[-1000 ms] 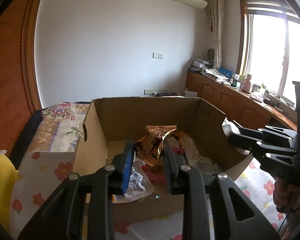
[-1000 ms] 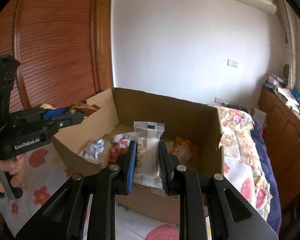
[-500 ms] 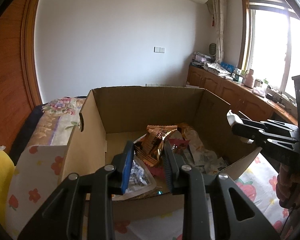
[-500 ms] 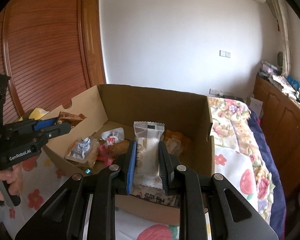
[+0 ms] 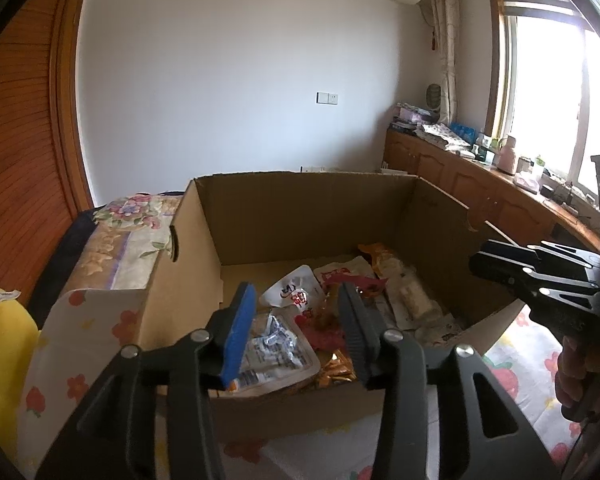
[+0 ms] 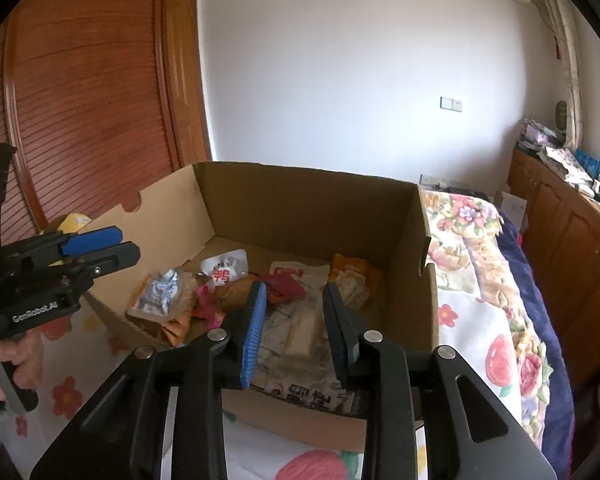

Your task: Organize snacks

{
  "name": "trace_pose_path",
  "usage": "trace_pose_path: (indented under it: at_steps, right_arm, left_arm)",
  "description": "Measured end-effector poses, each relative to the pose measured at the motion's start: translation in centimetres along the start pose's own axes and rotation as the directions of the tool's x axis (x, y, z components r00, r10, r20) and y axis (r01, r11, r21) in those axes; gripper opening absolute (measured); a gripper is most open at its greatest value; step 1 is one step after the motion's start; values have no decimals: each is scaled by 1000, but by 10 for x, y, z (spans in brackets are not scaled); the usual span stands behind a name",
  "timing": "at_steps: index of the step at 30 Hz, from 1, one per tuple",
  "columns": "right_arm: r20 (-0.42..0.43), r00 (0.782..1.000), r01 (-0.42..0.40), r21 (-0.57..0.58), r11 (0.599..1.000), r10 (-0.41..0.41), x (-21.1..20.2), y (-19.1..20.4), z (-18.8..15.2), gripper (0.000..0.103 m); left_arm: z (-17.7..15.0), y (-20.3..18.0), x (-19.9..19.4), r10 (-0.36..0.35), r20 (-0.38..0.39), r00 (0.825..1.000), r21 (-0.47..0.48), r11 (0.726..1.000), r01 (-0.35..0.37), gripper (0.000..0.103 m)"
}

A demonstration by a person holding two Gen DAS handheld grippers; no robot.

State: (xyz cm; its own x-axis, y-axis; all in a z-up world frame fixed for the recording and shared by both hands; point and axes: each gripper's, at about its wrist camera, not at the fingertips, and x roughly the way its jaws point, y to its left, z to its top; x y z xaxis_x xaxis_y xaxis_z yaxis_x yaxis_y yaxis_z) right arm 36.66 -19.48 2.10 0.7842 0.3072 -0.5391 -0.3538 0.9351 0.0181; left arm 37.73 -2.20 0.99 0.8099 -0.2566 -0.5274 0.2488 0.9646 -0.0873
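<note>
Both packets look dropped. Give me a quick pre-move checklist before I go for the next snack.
1. Left gripper open, holding nothing: ok.
2. Right gripper open, holding nothing: ok.
3. Snacks lie inside the cardboard box, including the white pouch with red print: ok.
4. Both grippers above the box's near edge, apart from each other: ok.
5. Next snack to fetch in view outside the box: cannot tell.

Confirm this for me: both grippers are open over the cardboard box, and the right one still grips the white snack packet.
Not quite. The right gripper holds nothing: in the right wrist view its fingers stand apart, and the white snack packet lies below them in the cardboard box. The rest holds: the left gripper is also open over the box.
</note>
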Motion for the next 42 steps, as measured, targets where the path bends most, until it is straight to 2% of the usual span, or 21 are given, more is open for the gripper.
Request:
trace_pose_path:
  at_steps: [4, 10, 16, 21, 31, 35, 42]
  right_arm:
    - [19, 1000, 4, -2, 1000, -4, -21, 4, 3, 28]
    - [40, 999, 32, -2, 999, -31, -74, 19, 1, 28]
    - [57, 997, 54, 3, 999, -54, -129, 40, -13, 28]
    - [69, 996, 64, 15, 998, -65, -169, 59, -35, 28]
    - [66, 995, 66, 32, 997, -68, -213, 83, -78, 29]
    - [87, 992, 84, 23, 996, -86, -230, 92, -92, 35]
    - [91, 992, 83, 40, 996, -87, -248, 103, -115, 40]
  left_arm:
    - [2, -4, -22, 10, 16, 1000, 15, 1000, -10, 43]
    - [0, -20, -78, 10, 40, 999, 40, 999, -12, 45]
    - [-21, -31, -138, 7, 58, 998, 42, 999, -9, 46]
    - [-45, -41, -175, -1, 43, 999, 33, 999, 0, 46]
    - [-85, -73, -226, 25, 34, 999, 85, 996, -28, 47]
    - [-99, -83, -245, 43, 41, 998, 92, 995, -47, 47]
    - [-118, -90, -274, 66, 54, 996, 72, 995, -70, 47]
